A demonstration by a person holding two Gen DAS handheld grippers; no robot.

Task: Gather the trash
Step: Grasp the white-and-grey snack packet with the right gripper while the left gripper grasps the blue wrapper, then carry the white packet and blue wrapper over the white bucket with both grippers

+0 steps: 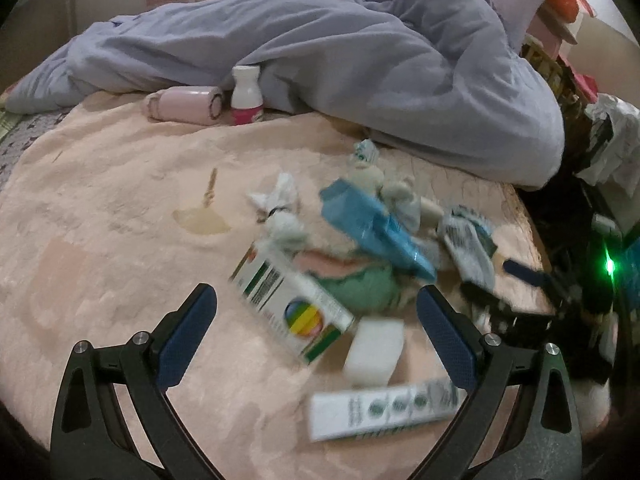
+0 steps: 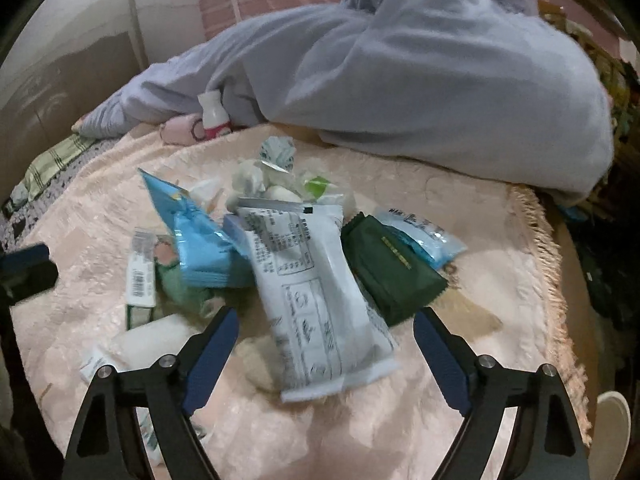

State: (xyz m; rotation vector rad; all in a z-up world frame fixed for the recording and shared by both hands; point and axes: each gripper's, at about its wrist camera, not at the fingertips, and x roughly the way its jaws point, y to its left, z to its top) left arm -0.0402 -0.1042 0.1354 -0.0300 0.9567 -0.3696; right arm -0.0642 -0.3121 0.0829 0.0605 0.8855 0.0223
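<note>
— Hovering over a pile of trash on a pink blanket [image 1: 120, 208]; left gripper [image 1: 316, 312] spread wide, nothing pinched, pads clear of the litter.

— And the right gripper [image 2: 324, 332]?

— Spread as well, not pressing anything. Poised over a white printed wrapper [image 2: 316, 300], its lower end lying between the blue pads [image 2: 212, 356] without contact.

— Any readable writing?

— Dense small print and boxed diagrams on that wrapper, too blurred to read. Barcode on a white and green carton [image 1: 288, 300], plus a rainbow-striped round logo; no legible brand. Round green emblems on a long white box [image 1: 384, 412], text smeared.

— Rest of the trash?

— Blue foil packet [image 2: 200, 236] touching the white wrapper's left edge. Dark green pouch [image 2: 392, 268] with a gold line of lettering, unreadable, just to its right, overlapping a pale blue sachet [image 2: 424, 236]. White foam block [image 1: 374, 350] beside the carton. Crumpled tissue [image 1: 280, 208] farther back.

— Behind the pile?

— White bottle with pink label [image 1: 246, 96] upright against a lavender duvet [image 1: 360, 72], pink cylinder [image 1: 188, 104] lying beside it.
</note>
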